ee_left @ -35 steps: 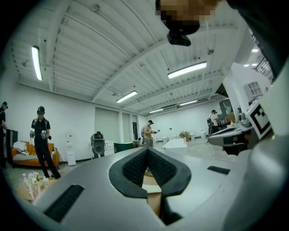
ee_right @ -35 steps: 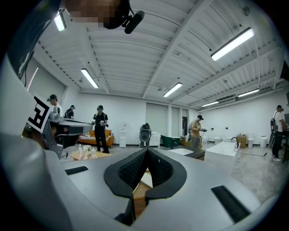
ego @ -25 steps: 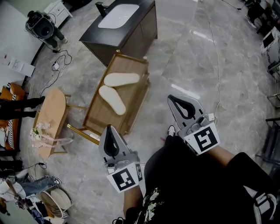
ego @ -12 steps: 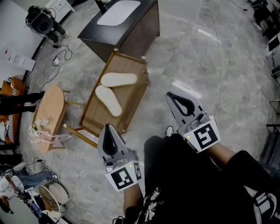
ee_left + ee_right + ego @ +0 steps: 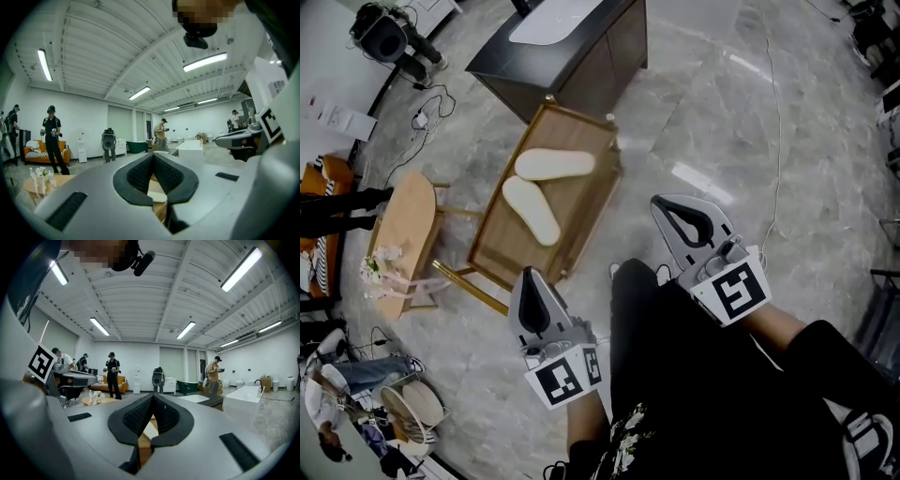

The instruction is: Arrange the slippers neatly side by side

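Slippers [image 5: 532, 210] splay on the bench [image 5: 581, 202]; left gripper [image 5: 529, 277] and right gripper [image 5: 661, 204], clenched empty, should open before squaring the pair.

1 downward view, 2 level views

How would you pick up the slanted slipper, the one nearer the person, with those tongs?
Probably across its middle, from above. The slanted slipper lies flat on the wooden rack, long and narrow, so its two long edges offer the shortest span to pinch. The left tongs, shut and empty, are the closer pair and would have to open first.
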{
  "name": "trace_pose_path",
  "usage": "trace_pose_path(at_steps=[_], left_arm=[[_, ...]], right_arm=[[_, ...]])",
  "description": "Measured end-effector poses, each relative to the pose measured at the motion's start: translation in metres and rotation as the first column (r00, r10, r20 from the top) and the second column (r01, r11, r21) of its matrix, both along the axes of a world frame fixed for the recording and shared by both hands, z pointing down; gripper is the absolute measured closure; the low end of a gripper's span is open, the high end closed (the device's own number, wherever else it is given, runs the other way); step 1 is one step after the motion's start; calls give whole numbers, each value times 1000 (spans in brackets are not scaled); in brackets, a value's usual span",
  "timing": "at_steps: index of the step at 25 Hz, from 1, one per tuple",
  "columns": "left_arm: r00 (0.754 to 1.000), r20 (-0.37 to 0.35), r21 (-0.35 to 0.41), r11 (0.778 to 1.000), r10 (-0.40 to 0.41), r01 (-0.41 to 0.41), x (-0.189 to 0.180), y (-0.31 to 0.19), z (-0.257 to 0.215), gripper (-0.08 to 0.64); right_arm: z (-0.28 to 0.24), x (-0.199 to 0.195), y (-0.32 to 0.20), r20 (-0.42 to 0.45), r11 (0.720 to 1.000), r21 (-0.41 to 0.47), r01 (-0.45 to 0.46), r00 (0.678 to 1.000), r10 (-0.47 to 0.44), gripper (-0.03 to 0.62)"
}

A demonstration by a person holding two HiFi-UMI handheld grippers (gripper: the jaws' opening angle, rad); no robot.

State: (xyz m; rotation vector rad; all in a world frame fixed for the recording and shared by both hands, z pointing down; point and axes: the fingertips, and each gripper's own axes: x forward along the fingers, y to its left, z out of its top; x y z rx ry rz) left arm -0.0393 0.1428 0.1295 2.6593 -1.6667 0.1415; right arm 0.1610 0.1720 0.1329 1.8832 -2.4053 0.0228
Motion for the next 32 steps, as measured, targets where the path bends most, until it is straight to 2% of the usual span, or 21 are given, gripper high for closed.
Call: trace_pose_path(at_steps=[11,19,28,32], left_arm=[[998,23,13,998,-57,57,-8,-11,-1,563],[996,-5,9,996,-89,89,-21,-24,0,563],[987,40,-19,988,-154,155,-38,-49,2,563],[984,74,-20,987,-159,161,-42,-60,-1,563]], right_arm=[[4,-5,-20,-11,998,3,59,998,-59,595],[5,-21,-44,-4,993,-3,119,993,-119,595],[5,-34,-84,30,984,-20,175,984,-174,595],[2,-38,-104,27,980,8,200,979,-200,595]])
